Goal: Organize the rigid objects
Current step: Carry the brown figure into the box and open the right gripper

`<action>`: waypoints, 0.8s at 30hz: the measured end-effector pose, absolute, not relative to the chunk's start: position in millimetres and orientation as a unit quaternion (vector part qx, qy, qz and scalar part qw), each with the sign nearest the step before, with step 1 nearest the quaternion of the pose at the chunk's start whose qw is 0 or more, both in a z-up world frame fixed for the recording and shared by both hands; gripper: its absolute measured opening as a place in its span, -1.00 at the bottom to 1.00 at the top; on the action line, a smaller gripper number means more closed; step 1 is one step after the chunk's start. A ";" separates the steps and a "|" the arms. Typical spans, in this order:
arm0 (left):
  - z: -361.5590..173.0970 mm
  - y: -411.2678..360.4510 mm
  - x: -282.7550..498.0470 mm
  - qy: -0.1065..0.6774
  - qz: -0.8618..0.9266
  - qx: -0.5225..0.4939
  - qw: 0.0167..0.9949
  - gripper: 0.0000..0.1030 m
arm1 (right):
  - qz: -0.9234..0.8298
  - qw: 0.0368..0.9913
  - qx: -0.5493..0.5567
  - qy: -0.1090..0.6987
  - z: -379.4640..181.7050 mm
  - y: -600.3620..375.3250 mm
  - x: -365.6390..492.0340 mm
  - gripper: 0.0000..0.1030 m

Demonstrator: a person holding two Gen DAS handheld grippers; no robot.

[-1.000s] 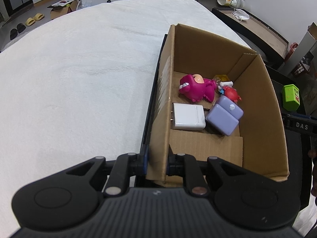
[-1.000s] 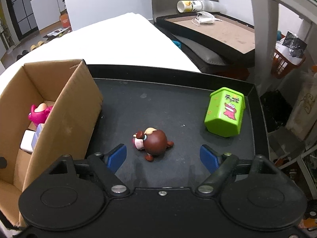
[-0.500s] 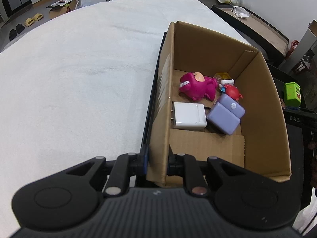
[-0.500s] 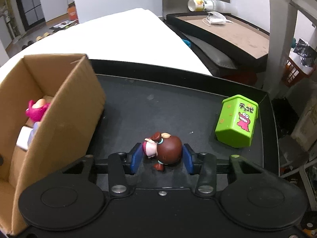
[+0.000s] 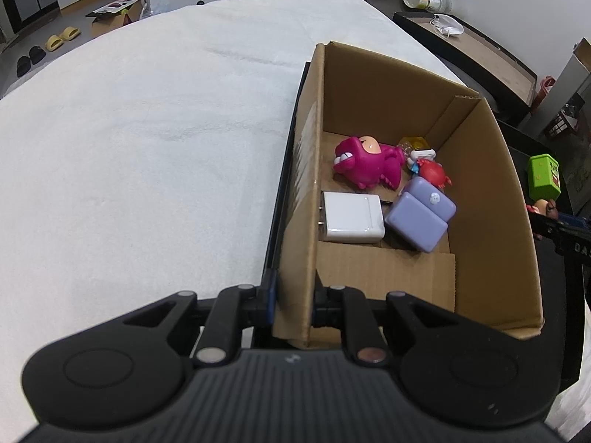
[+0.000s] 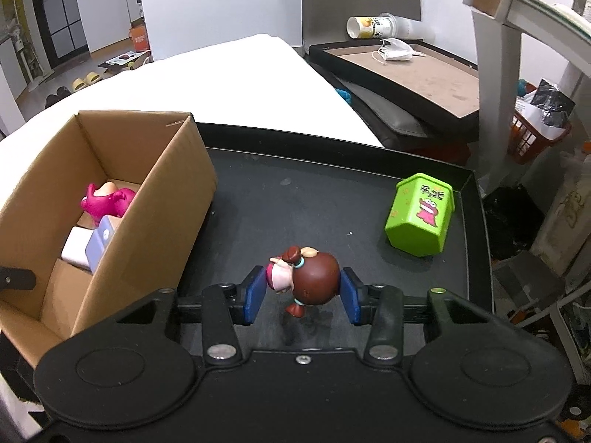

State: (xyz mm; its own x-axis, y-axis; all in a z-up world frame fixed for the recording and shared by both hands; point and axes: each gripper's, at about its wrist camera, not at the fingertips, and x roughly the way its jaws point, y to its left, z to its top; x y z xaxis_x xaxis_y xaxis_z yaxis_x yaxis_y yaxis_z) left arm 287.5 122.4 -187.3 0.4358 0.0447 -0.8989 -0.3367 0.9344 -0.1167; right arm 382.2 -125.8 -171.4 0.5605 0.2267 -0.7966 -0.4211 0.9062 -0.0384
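Right gripper [image 6: 302, 291] clamped on brown-haired figurine [image 6: 306, 271], over near part of black tray [image 6: 325, 199]. Green toy box [image 6: 421, 219] farther right on tray. Left gripper [image 5: 293, 295] pinching near left wall of cardboard box [image 5: 487, 199], holding pink dinosaur [image 5: 365, 162], white charger [image 5: 352, 216], purple block [image 5: 421, 214].

Carrier: black tray [image 6: 332, 199], raised rim, centre of the frame in the right wrist view.
Under the tray: white bed [image 5: 147, 147], filling the left of the frame in the left wrist view.
On tray, left: cardboard box [image 6: 166, 199], open-topped.
On tray, right: green box toy [image 6: 421, 217], near the rim.
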 end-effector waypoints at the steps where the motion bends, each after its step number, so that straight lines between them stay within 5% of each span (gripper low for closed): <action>1: -187.6 122.2 286.9 0.518 0.115 -0.141 0.836 -0.71 | 0.184 0.877 -0.113 0.429 -170.0 -126.5 380.2 -0.17; 24: -187.5 124.2 284.3 0.514 0.108 -0.144 0.838 -0.71 | 0.241 0.895 -0.107 0.361 -95.9 -73.1 360.7 -0.17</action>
